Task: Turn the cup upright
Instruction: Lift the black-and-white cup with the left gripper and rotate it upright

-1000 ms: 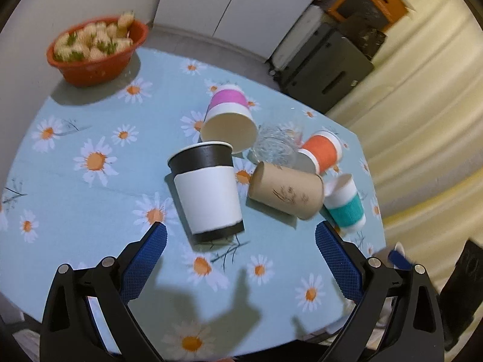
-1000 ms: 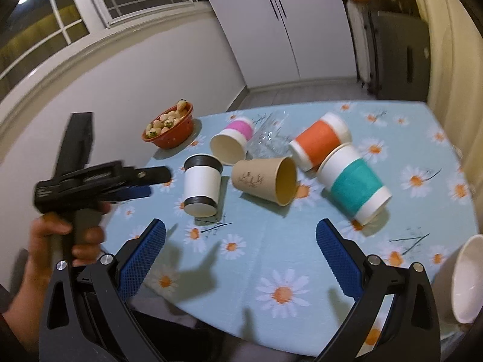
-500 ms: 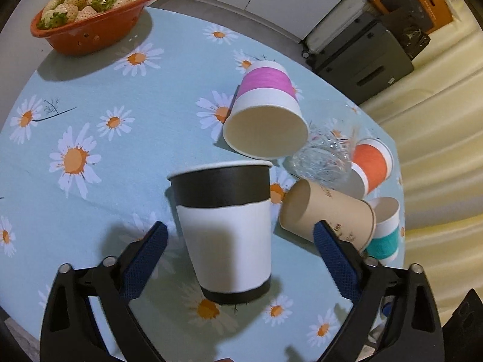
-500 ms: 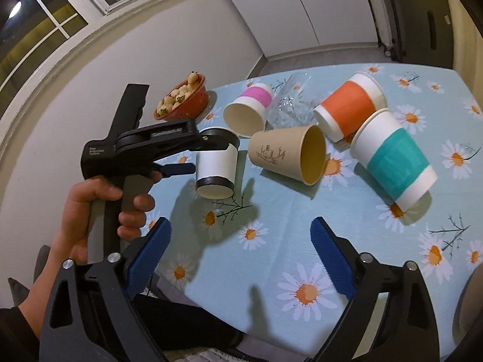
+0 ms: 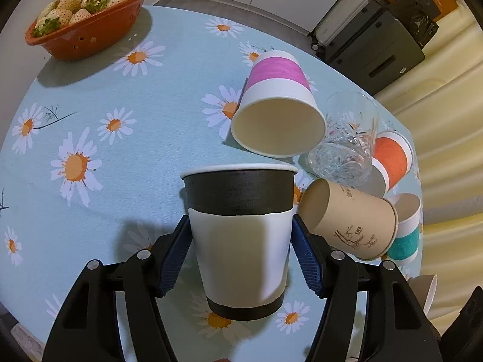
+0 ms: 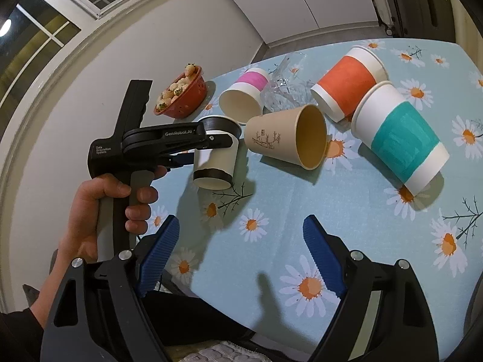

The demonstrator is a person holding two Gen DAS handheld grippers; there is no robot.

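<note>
A black-and-white paper cup stands upright, mouth up. My left gripper is shut on it, blue pads pressed on both its sides. In the right wrist view the cup looks lifted slightly off the cloth, held by the left gripper. My right gripper is open and empty over the table's near edge. Lying on their sides are a pink cup, a tan cup, an orange cup, a teal cup and a clear glass.
An orange bowl of strawberries sits at the far left of the daisy tablecloth. A white bowl shows at the right edge. Cabinets and black cases stand beyond the table.
My left gripper moved forward around the black-and-white cup and shut on it. My right gripper drew a little closer to the table.
</note>
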